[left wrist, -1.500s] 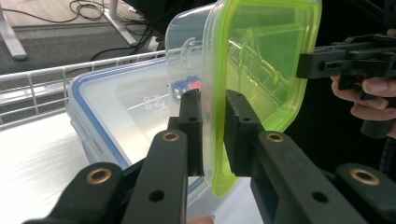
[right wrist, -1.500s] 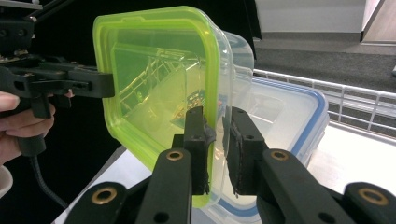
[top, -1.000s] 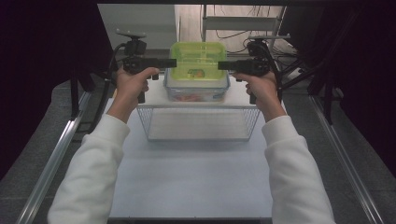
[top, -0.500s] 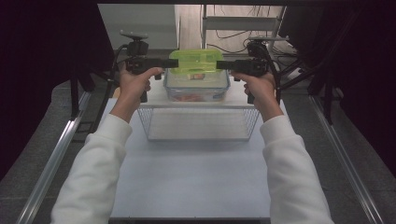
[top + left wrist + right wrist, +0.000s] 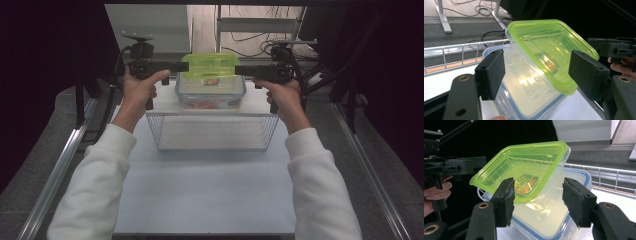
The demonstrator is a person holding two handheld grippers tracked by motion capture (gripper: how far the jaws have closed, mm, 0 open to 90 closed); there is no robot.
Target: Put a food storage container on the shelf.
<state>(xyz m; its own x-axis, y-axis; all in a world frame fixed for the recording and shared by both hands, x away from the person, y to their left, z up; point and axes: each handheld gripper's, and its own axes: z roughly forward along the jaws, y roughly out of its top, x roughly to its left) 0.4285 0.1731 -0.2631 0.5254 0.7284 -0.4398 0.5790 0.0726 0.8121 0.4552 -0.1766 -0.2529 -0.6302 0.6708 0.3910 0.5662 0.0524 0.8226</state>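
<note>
High view: green-lidded box (image 5: 209,70) held tilted above blue-rimmed box (image 5: 210,97), far tabletop (image 5: 200,190). Left tongs (image 5: 184,66), right tongs (image 5: 239,70) flank it, jaws spread; grip unclear. Risk: box slipping.

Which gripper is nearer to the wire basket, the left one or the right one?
Neither clearly: the left gripper and right gripper both hang beyond the wire basket, flanking the green-lidded container.

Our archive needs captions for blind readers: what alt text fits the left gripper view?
A clear box with a green lid sits tilted on a blue-rimmed box, between the open left gripper. A wire basket stands behind.
</note>
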